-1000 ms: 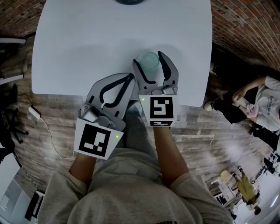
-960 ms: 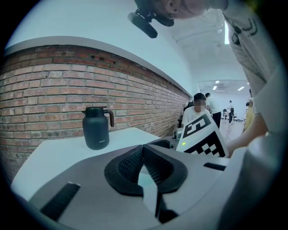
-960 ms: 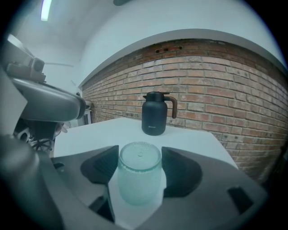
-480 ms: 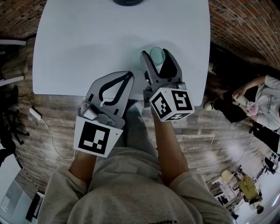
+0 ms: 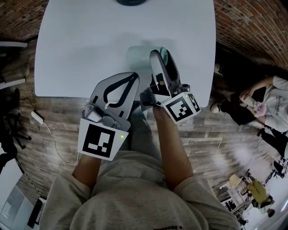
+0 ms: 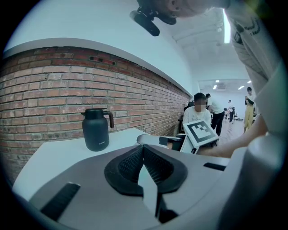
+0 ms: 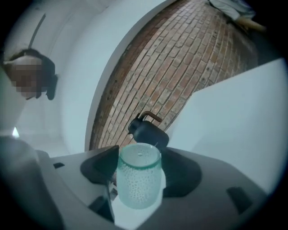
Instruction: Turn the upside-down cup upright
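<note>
A translucent green dimpled cup [image 5: 138, 57] is tipped on its side above the white table [image 5: 81, 40], its mouth pointing left in the head view. My right gripper [image 5: 157, 56] is shut on it, rolled so that one jaw lies over the other. In the right gripper view the cup [image 7: 138, 188] sits between the two jaws of that gripper [image 7: 139, 173]. My left gripper [image 5: 133, 77] is shut and empty at the table's front edge, just left of the right one. In the left gripper view its dark pads [image 6: 155, 166] meet with nothing between them.
A dark kettle [image 6: 96, 129] stands at the table's far edge before a brick wall; it also shows in the head view [image 5: 132, 2] and the right gripper view [image 7: 146, 130]. People [image 5: 265, 108] sit off to the right on the wooden floor.
My right gripper has rolled over with the cup, tipping it from bottom-up to lying sideways, and has risen a little. The left gripper has stayed where it was.
</note>
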